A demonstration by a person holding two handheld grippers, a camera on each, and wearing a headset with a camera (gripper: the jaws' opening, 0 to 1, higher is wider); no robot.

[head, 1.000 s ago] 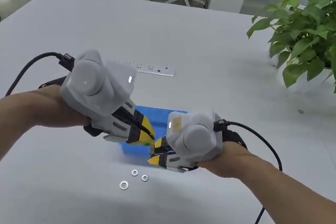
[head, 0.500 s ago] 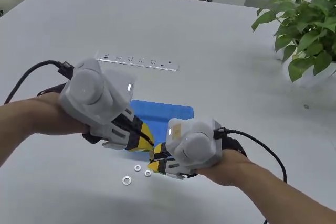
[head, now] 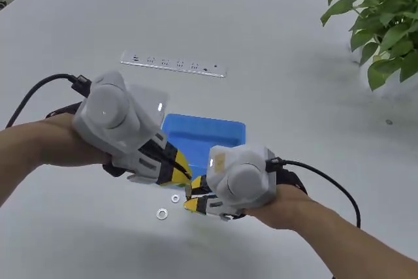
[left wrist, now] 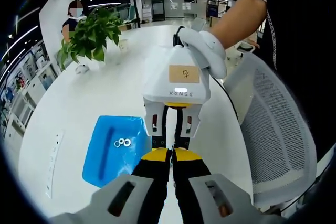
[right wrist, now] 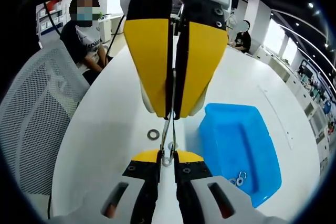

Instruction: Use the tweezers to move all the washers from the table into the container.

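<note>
Left tool [right wrist: 173, 114] and right tool [right wrist: 167, 157] are both clenching the tweezers [right wrist: 169, 129] just above the worktop [head: 294, 83]. Two washers [head: 162, 213] are lying just near of the blue container [head: 212, 132], more sitting inside.

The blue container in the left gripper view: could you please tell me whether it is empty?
No, two washers lie side by side on the floor of the blue container.

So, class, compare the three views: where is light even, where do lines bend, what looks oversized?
Head view: soft even light, faint shadows on the table. Left gripper view: fisheye bows the table around the blue container. Right gripper view: the left gripper, close up, looms huge over the tweezers.
</note>
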